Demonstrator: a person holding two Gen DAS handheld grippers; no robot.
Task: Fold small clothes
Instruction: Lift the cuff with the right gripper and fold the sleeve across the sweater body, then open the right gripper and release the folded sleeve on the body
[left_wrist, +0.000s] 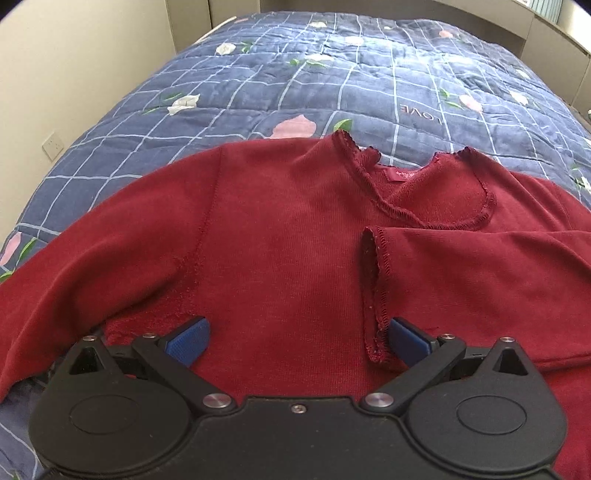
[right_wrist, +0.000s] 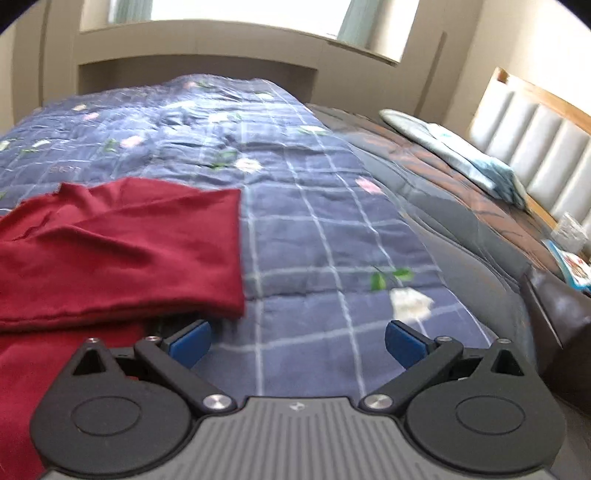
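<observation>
A dark red long-sleeved top (left_wrist: 280, 236) lies flat on a blue checked quilt (left_wrist: 332, 74), neckline away from me. Its right sleeve (left_wrist: 480, 288) is folded across the chest, cuff near the middle. Its left sleeve (left_wrist: 92, 258) lies spread out to the left. My left gripper (left_wrist: 295, 341) is open and empty just above the top's lower body, its right pad next to the folded cuff. My right gripper (right_wrist: 297, 341) is open and empty over the quilt (right_wrist: 314, 240), beside the top's folded right edge (right_wrist: 122, 251).
The quilt covers a bed; a padded headboard (right_wrist: 535, 147) and a pale blue pillow (right_wrist: 461, 155) lie at the right. A dark bedside cabinet (right_wrist: 561, 314) carries small items. A wall with a socket (left_wrist: 53, 146) runs along the left.
</observation>
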